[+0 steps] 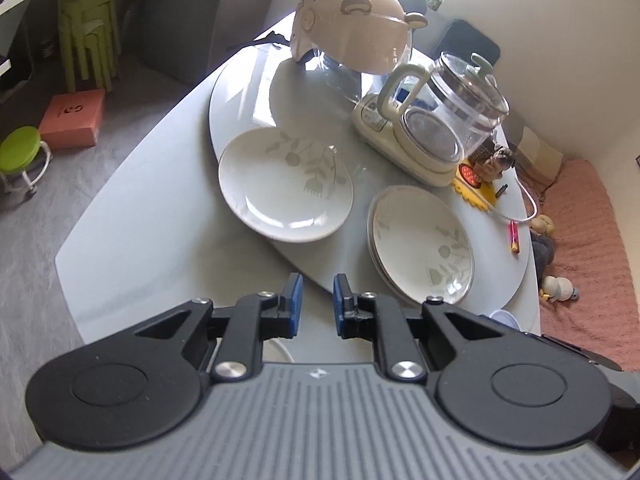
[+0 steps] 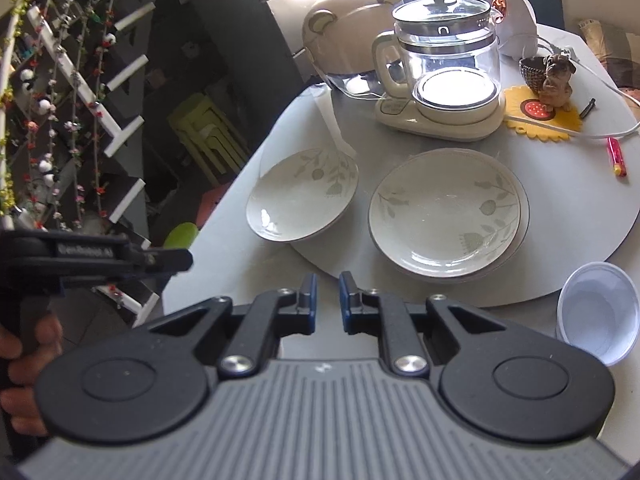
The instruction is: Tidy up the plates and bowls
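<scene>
A single white plate with a leaf pattern (image 1: 286,184) lies on the round turntable (image 1: 240,92); it also shows in the right wrist view (image 2: 302,196). To its right sits a short stack of matching plates (image 1: 422,242), also in the right wrist view (image 2: 448,216). My left gripper (image 1: 317,286) is open and empty, above the table's near edge, short of both. My right gripper (image 2: 327,286) is open and empty, just before the turntable's rim, apart from the plates. The left gripper also shows from the side in the right wrist view (image 2: 176,260).
A glass kettle on a cream base (image 1: 436,120) and a cream bear-eared helmet (image 1: 356,24) stand behind the plates. A white plastic cup (image 2: 598,312) lies at the near right. A dog figurine on a yellow mat (image 2: 554,76), a pink pen (image 2: 616,156) and a cable lie at right.
</scene>
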Demonstrator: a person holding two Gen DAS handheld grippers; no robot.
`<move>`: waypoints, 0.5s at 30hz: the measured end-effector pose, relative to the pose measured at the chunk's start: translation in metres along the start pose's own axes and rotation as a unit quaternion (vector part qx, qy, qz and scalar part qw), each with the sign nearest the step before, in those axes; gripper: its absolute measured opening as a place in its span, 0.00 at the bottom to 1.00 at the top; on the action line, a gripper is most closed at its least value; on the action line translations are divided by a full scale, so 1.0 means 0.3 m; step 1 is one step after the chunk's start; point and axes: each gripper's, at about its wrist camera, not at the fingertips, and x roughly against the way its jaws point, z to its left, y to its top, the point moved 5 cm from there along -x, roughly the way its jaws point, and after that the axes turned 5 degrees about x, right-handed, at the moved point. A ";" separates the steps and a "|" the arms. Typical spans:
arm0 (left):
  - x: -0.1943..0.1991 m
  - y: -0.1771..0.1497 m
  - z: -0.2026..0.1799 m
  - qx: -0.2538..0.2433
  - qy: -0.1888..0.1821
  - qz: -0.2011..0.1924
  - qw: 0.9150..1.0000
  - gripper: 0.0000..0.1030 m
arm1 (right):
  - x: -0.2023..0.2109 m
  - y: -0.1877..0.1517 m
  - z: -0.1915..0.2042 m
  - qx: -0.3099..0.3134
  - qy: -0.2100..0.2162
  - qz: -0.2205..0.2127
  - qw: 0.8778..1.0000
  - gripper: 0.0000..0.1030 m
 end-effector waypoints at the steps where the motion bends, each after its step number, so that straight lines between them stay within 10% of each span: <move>1: -0.008 0.021 0.009 -0.005 -0.001 0.001 1.000 0.17 | -0.014 0.009 0.005 -0.005 -0.004 0.001 1.000 0.15; 15: -0.246 0.236 0.214 -0.020 -0.037 0.064 0.997 0.17 | -0.233 0.085 0.063 -0.111 -0.064 0.032 0.991 0.15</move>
